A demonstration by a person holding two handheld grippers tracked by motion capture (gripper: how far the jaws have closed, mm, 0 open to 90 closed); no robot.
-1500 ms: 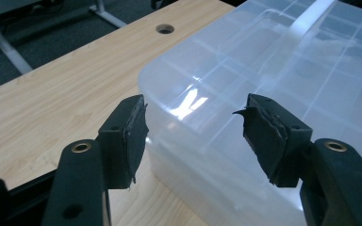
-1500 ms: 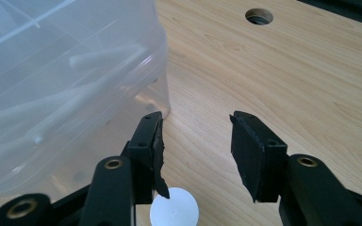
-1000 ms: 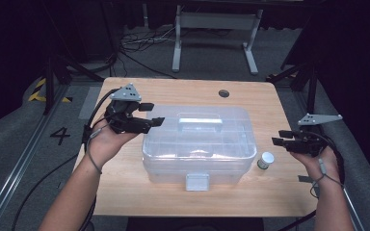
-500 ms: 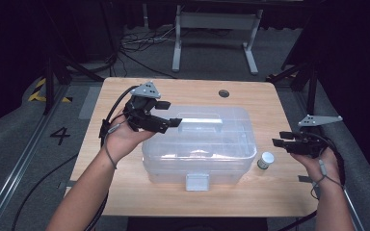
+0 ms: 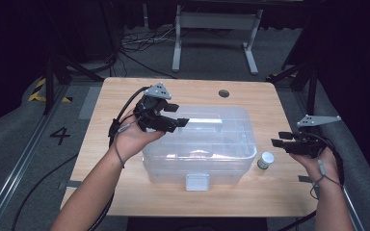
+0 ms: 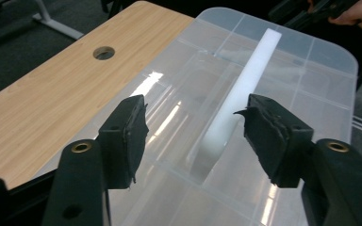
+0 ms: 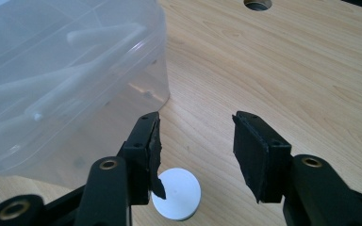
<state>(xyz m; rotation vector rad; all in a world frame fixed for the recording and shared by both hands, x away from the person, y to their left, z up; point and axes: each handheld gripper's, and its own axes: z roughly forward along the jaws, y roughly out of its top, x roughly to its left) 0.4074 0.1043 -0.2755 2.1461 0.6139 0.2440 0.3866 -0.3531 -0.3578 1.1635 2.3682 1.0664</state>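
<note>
A clear plastic storage box [image 5: 221, 149] with a closed lid stands in the middle of the wooden table [image 5: 125, 91]. A white handle bar [image 5: 204, 120] lies along its top. My left gripper [image 5: 179, 115] hovers over the lid's left part, pointing along the white handle bar [image 6: 250, 84]. Its jaws are open and have just been closing a little, with nothing between the pads [image 6: 127, 136]. My right gripper [image 5: 277, 138] is open at the table's right edge, just above a small white-capped bottle [image 5: 266, 160]. The white cap [image 7: 176, 193] shows below the left pad.
A white latch [image 5: 197, 182] sits on the box's front wall. A round cable hole [image 5: 224, 93] is in the table behind the box. Bare wood lies left of the box and along the front. Cables and a stand cover the floor beyond the table.
My left gripper has moved right, from beside the box's left end to above its lid. The right gripper has stayed where it was.
</note>
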